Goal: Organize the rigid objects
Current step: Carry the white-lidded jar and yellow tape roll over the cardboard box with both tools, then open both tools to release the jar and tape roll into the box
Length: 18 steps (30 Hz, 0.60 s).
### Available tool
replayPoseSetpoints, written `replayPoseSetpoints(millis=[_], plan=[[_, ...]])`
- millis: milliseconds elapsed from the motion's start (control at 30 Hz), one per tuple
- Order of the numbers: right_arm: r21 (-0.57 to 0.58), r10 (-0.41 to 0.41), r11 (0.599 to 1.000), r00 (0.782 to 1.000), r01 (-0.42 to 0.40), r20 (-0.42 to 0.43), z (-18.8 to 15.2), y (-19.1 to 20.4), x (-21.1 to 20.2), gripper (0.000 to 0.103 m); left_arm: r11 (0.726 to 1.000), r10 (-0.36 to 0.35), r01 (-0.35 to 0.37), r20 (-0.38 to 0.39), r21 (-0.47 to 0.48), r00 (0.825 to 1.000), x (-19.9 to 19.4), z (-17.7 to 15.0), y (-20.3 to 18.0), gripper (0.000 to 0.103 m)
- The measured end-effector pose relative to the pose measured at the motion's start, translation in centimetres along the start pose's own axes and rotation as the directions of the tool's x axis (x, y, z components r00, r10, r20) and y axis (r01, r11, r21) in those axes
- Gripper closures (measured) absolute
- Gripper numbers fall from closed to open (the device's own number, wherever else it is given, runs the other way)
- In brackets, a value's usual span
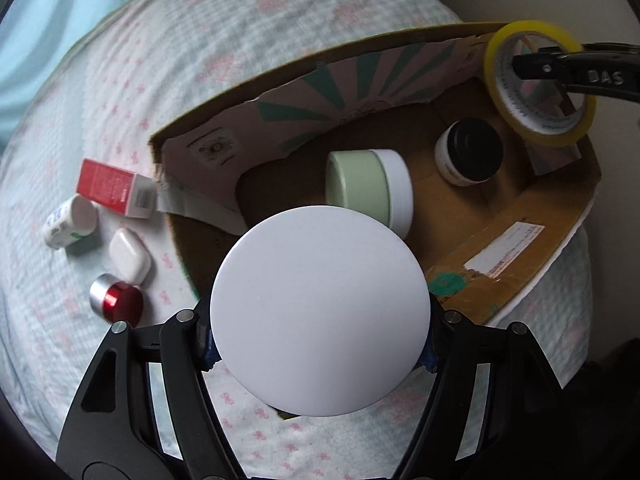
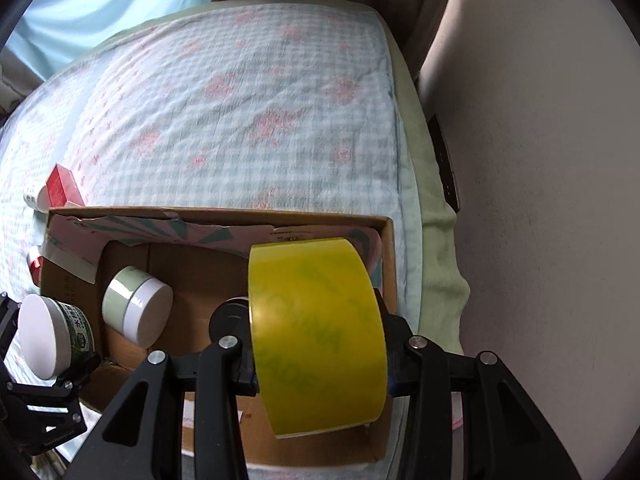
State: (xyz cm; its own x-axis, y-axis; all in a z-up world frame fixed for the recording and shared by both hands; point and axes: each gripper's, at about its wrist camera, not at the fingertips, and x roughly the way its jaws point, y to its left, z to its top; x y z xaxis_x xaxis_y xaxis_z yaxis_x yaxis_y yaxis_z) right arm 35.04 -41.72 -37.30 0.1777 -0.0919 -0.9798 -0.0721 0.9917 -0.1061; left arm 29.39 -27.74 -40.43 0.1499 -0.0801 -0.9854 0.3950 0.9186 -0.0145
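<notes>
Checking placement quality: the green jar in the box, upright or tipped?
Tipped. The green jar lies on its side on the box floor, its white lid facing sideways in both views.

A glossy yellow tape roll (image 2: 316, 336) and a smooth matt white lid (image 1: 320, 312) are seen; the box (image 1: 520, 248) is rough cardboard, the bedcover (image 2: 240, 112) crinkled cloth.

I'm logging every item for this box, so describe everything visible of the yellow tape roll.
The yellow tape roll is a wide ring of glossy, translucent yellow packing tape with faint green print on its band and a pale printed inner core. The right gripper clamps it across its flat sides, on edge, in the air over the right end of the open cardboard box. Only the gripper's fingers are seen touching it.
</notes>
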Motion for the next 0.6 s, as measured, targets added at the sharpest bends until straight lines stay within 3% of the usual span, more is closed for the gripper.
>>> replayPoseSetpoints(millis=[33, 67, 100, 133, 167, 300, 600], plan=[[-0.019, -0.017, 1.000, 1.000, 0.016, -0.007, 0.1, 0.2, 0.3, 0.063, 1.000, 0.001, -0.002, 0.009, 0.005, 1.000, -0.1, 0.1, -0.1, 0.029], [-0.038, -0.038, 0.999, 0.999, 0.038, -0.003, 0.2, 0.4, 0.5, 0.053, 1.000, 0.005, -0.005, 0.023, 0.012, 1.000, -0.4, 0.2, -0.3, 0.011], [-0.049, -0.047, 0.998, 0.999, 0.047, 0.005, 0.2, 0.3, 0.4, 0.043, 1.000, 0.000, -0.001, 0.038, 0.020, 0.999, -0.7, 0.4, -0.4, 0.000], [-0.049, -0.043, 0.998, 0.999, 0.043, 0.006, 0.2, 0.2, 0.3, 0.015, 1.000, -0.010, 0.008, 0.059, 0.025, 0.998, -1.1, 0.4, -0.6, 0.000], [-0.038, -0.032, 0.999, 1.000, 0.031, -0.002, 0.2, -0.1, 0.2, 0.000, 0.999, -0.018, 0.016, 0.071, 0.033, 0.997, -1.6, 0.4, -0.6, 0.000], [0.052, 0.061, 0.997, 0.998, -0.062, 0.020, -0.3, -1.4, -0.7, 0.000, 0.999, -0.010, 0.008, 0.071, 0.036, 0.997, -2.3, 0.0, -0.5, 0.000], [0.074, 0.072, 0.994, 0.997, -0.075, 0.036, -1.4, -1.1, -1.9, 0.000, 1.000, -0.007, 0.007, 0.068, -0.007, 0.998, -3.6, -0.6, 0.2, 0.000]])
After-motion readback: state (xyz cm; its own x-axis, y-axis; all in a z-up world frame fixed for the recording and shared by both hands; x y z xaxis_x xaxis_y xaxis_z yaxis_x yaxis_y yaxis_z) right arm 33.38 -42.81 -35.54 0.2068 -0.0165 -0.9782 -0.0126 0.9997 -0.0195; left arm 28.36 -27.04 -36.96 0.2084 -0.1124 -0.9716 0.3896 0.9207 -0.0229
